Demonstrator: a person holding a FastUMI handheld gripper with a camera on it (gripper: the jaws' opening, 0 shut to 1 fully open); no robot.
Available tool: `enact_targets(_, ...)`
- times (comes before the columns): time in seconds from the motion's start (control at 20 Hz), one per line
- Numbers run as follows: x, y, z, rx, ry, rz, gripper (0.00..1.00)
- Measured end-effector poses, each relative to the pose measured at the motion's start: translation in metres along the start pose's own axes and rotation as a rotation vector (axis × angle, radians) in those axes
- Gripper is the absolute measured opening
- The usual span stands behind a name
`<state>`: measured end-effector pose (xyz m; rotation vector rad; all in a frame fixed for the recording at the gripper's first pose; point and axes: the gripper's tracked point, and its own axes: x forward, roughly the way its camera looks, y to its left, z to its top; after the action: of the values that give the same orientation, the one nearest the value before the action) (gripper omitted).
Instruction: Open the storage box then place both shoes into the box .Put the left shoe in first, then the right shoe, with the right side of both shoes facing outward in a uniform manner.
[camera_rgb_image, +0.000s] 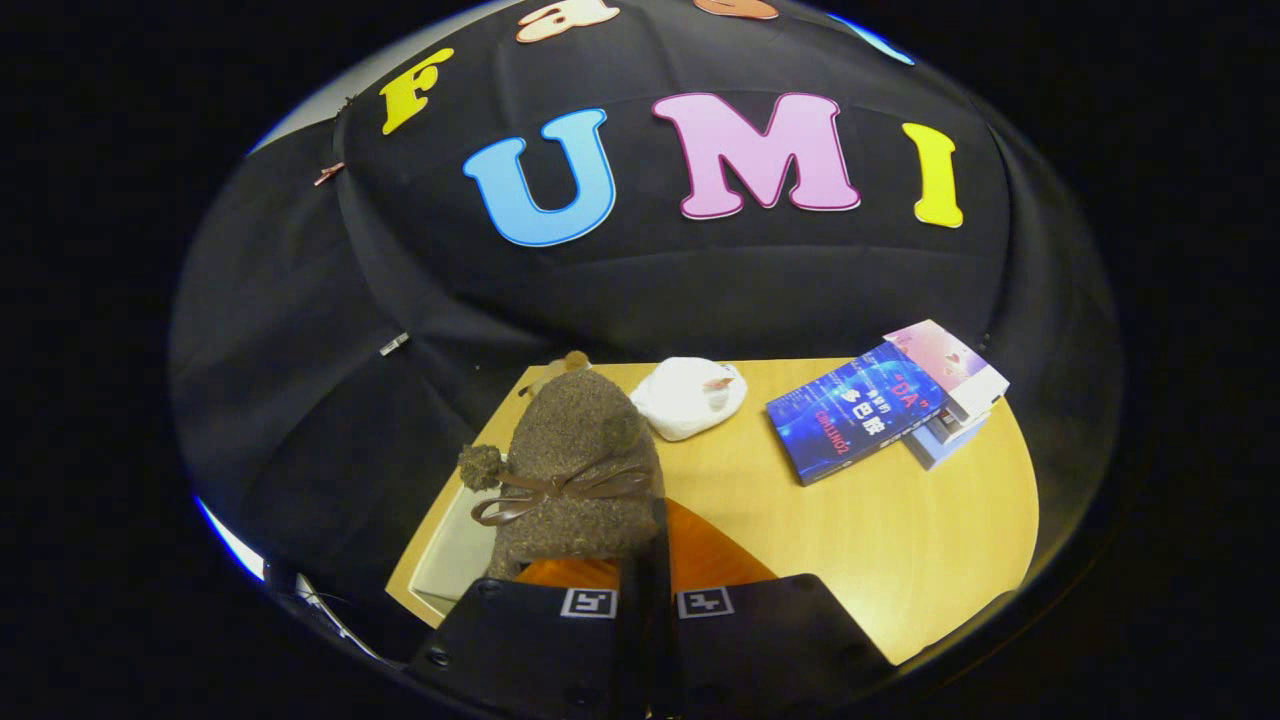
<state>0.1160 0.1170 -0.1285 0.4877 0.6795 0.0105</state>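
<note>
We see the hand-held gripper (648, 590) with its fingers drawn together, pinching the orange-lined rim of a brown fuzzy shoe (580, 470) with a ribbon bow, held above the bench (900, 530). Beyond lie a white bundle (690, 397) and stacked books (880, 405).

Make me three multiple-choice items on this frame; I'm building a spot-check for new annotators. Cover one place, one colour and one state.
1. Where is the white bundle?
A. on the table beyond the shoe
B. on the books
C. between the fingers

2. What colour is the bow on the shoe?
A. white
B. brown
C. blue

3. How does the gripper stand?
A. wide open
B. shut on the shoe
C. shut on a book

Key: 1 A, it lies on the wooden table past the shoe. 2 B, the ribbon is brown. 3 B, both fingers close on the shoe's rear.
</note>
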Motion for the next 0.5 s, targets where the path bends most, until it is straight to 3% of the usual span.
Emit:
enact_targets(0.2,0.023,0.051,-0.013,0.025,0.038,0.026,0.07)
enact_targets(0.5,0.062,0.081,-0.062,0.037,0.110,-0.040,0.07)
